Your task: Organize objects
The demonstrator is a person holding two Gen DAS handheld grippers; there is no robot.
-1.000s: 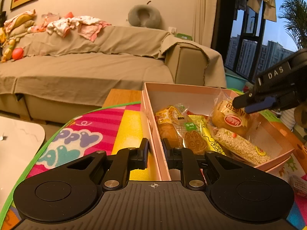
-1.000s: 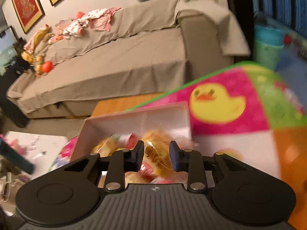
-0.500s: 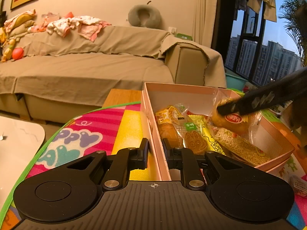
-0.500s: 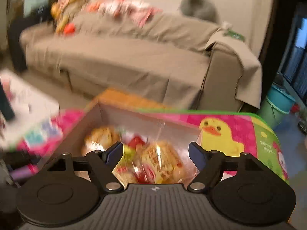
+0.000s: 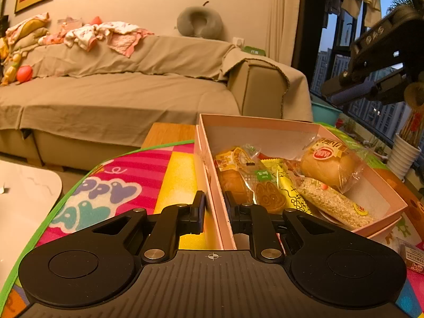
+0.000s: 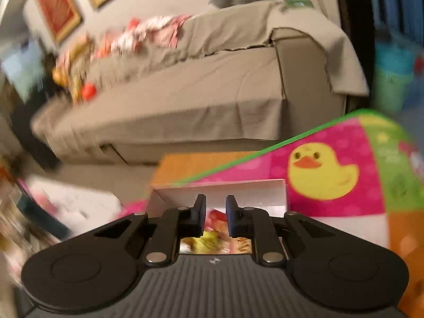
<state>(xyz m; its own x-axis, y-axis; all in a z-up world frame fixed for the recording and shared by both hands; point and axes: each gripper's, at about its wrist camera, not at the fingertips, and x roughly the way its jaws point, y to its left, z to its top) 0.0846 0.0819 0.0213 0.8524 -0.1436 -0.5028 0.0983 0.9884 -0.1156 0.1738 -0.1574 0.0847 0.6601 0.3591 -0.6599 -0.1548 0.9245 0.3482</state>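
Snack box near wall pinched by left tool; mat beside.

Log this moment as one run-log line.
left gripper: shut on pink box wall | right gripper: shut, empty, above box | wrapped bun: in box

An open pink box sits on a bright play mat, its near wall upright. Inside lie wrapped snacks: a round bun at the right, a sesame-crusted bar just below it, a rabbit-shaped biscuit nearer the front.
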